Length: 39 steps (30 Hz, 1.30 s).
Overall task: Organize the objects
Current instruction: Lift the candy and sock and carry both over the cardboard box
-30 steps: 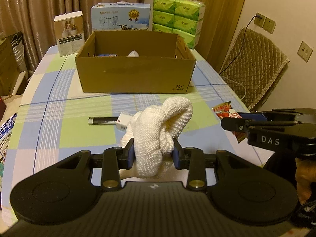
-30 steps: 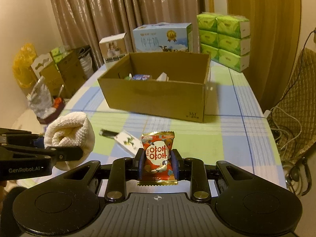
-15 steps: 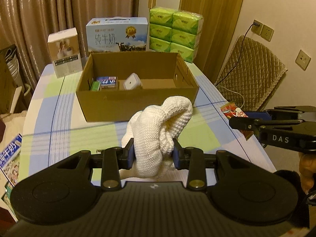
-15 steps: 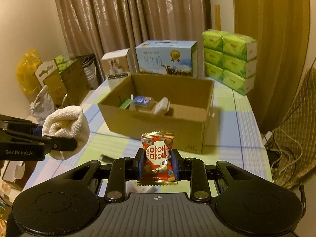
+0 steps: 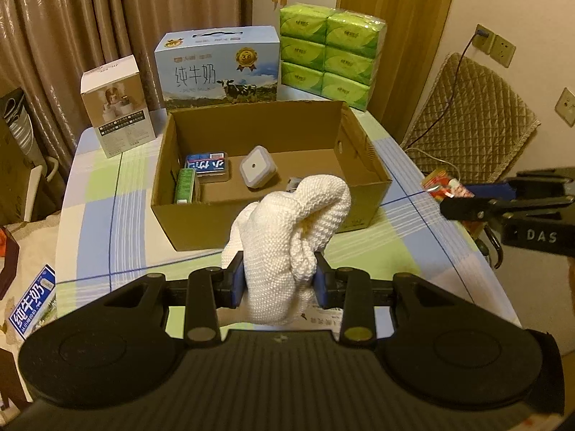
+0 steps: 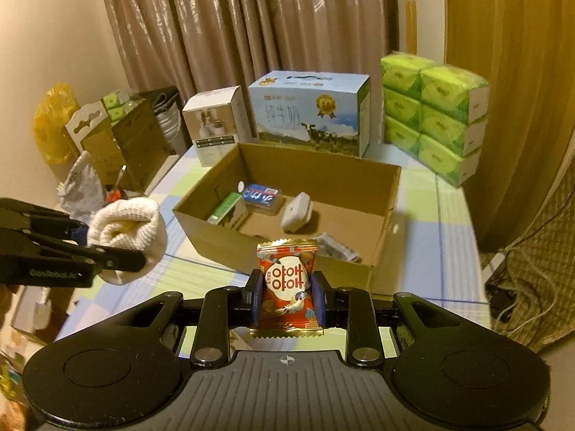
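Observation:
My left gripper point(image 5: 278, 283) is shut on a bunched white knitted cloth point(image 5: 287, 240), held above the table in front of the open cardboard box point(image 5: 363, 151). My right gripper point(image 6: 287, 296) is shut on a red snack packet point(image 6: 287, 280) with white round print, also raised before the box point(image 6: 386, 222). Inside the box lie a blue tin point(image 5: 206, 166), a green pack point(image 5: 185, 186), a white square device point(image 5: 257, 171) and a crinkled wrapper point(image 6: 332, 246). In the right wrist view the cloth point(image 6: 127, 224) and left gripper point(image 6: 140, 256) hang at the left.
Behind the box stand a blue milk carton case point(image 5: 219, 68), a small white box point(image 5: 116, 107) and stacked green tissue packs point(image 5: 330, 54). The checked tablecloth point(image 5: 97, 215) covers the table. A quilted chair point(image 5: 467, 115) is at the right; bags and cartons point(image 6: 107, 136) sit on the floor left.
Both grippers have risen and moved toward the box with their loads, so its inside now shows. The black pen and card on the table have dropped out of sight.

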Motion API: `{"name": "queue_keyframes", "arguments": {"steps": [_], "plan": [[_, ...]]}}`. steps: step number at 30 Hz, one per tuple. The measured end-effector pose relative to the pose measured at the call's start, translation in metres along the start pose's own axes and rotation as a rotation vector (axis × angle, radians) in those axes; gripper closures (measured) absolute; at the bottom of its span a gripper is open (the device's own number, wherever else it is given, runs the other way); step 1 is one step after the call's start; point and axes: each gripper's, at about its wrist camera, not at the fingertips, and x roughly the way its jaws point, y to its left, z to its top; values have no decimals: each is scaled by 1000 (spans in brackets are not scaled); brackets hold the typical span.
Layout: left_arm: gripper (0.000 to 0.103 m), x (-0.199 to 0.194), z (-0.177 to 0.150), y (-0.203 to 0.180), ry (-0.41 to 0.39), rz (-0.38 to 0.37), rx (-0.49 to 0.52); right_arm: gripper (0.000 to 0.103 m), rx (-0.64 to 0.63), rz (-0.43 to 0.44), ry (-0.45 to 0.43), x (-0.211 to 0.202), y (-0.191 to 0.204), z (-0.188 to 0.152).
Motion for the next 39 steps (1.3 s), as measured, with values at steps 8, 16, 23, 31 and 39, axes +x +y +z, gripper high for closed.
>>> {"name": "queue_keyframes", "arguments": {"steps": [8, 16, 23, 31, 39], "plan": [[71, 24, 32, 8, 71, -39, -20, 78, -20, -19, 66, 30, -7, 32], [71, 50, 56, 17, 124, -19, -23, 78, -15, -20, 104, 49, -15, 54], [71, 66, 74, 28, 142, 18, -13, 78, -16, -31, 137, 70, -19, 67], [71, 82, 92, 32, 146, 28, -5, 78, -25, -49, 164, 91, -24, 76], [71, 101, 104, 33, 154, 44, 19, 78, -26, -72, 188, 112, -32, 86]]}}
